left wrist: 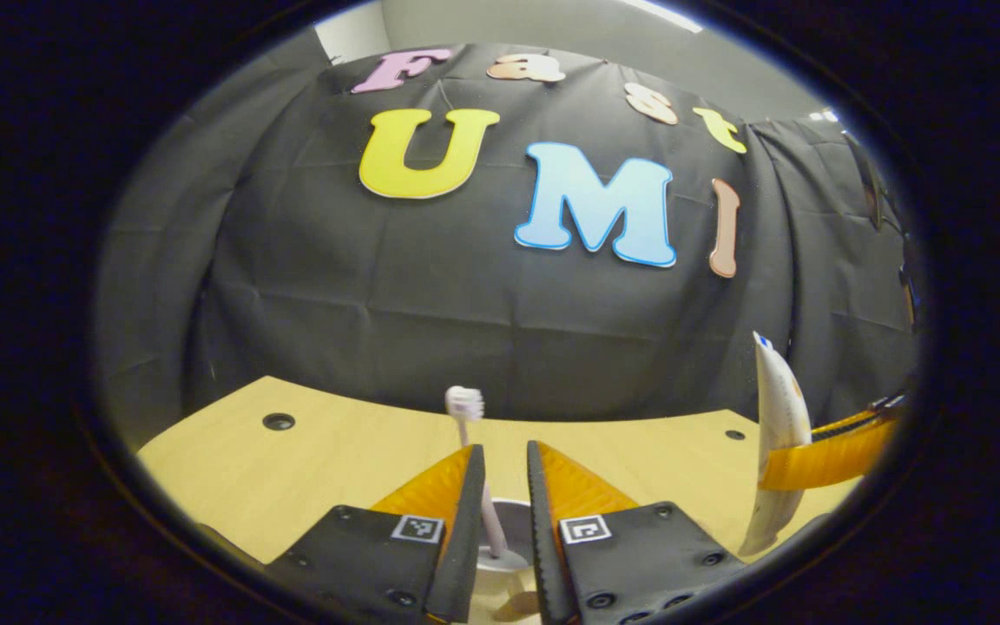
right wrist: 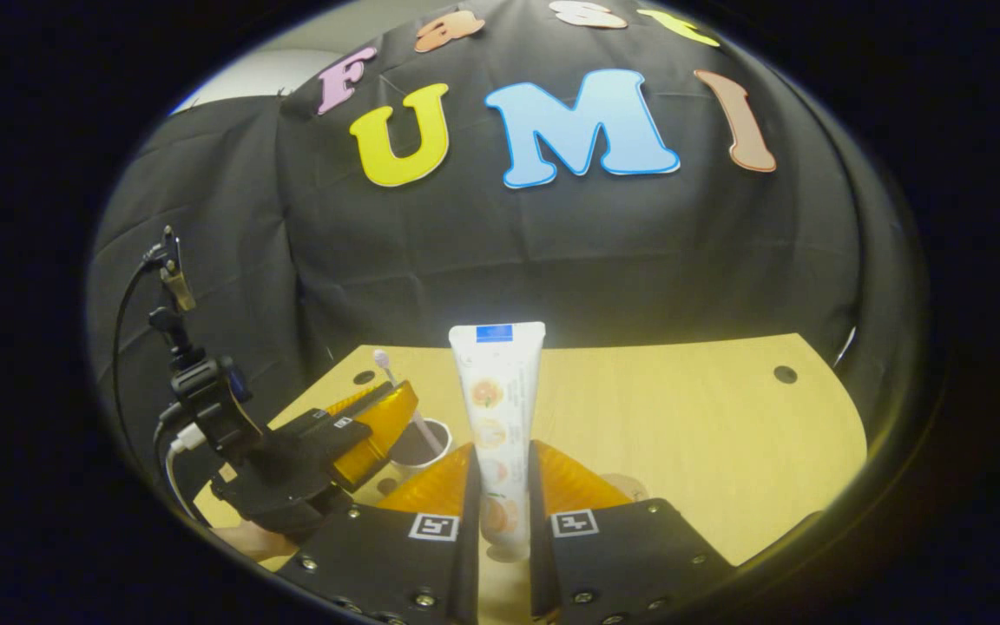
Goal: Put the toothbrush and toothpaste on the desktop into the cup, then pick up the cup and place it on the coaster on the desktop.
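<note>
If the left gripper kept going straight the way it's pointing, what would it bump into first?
Probably the cup, right below and between the left gripper's fingers. The toothbrush already leans in that gap with its end in the cup. Depth is hard to judge.

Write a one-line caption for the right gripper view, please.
Right gripper holds the toothpaste tube upright above the wooden desktop, beside the cup.

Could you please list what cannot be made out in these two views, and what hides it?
- Cup, left gripper view: the left gripper covers its walls and base.
- Toothbrush, left gripper view: whether both fingers press the handle is unclear.
- Toothpaste, right gripper view: its lower end is hidden by the right gripper.
- Coaster, right gripper view: mostly hidden behind one finger.
</note>
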Motion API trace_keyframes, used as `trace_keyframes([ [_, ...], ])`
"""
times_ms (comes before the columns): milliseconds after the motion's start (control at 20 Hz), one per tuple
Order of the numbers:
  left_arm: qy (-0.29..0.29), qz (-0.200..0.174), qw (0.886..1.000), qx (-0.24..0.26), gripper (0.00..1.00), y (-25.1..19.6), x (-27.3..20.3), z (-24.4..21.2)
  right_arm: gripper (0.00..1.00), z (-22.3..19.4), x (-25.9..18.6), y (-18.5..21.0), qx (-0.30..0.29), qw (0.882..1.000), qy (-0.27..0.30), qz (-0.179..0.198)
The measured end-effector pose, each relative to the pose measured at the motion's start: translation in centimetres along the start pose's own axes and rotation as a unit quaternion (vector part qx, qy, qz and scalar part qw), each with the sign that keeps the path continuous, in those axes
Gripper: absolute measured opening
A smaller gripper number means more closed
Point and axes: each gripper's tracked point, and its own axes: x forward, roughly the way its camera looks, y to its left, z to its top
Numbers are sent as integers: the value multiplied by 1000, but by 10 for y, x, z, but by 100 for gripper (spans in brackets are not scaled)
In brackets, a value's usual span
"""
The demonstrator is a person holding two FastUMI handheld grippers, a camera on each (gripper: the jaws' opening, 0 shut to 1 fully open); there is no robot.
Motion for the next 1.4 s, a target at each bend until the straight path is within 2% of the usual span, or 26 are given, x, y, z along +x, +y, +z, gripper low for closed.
trace_keyframes([
  [50,10,-7,1000,0,36,-3,-2,-4,24,2,3,0,1,1000,0,2],
  [200,13,-9,1000,-5,81,-5,-7,-4,24,1,4,7,1,1000,1,8],
  [250,10,-7,1000,-9,84,-3,-9,-2,24,1,5,8,2,1000,2,10],
  [550,4,-5,1000,-14,85,-3,-30,13,24,9,10,17,0,1000,-2,20],
  [900,-11,4,1000,2,85,4,-61,38,24,31,27,51,-19,998,-22,52],
  [1200,-11,22,1000,3,85,27,-83,44,24,46,53,81,-22,996,-40,83],
  [1400,-11,41,999,-8,85,52,-96,42,24,55,73,92,-21,994,-54,89],
])
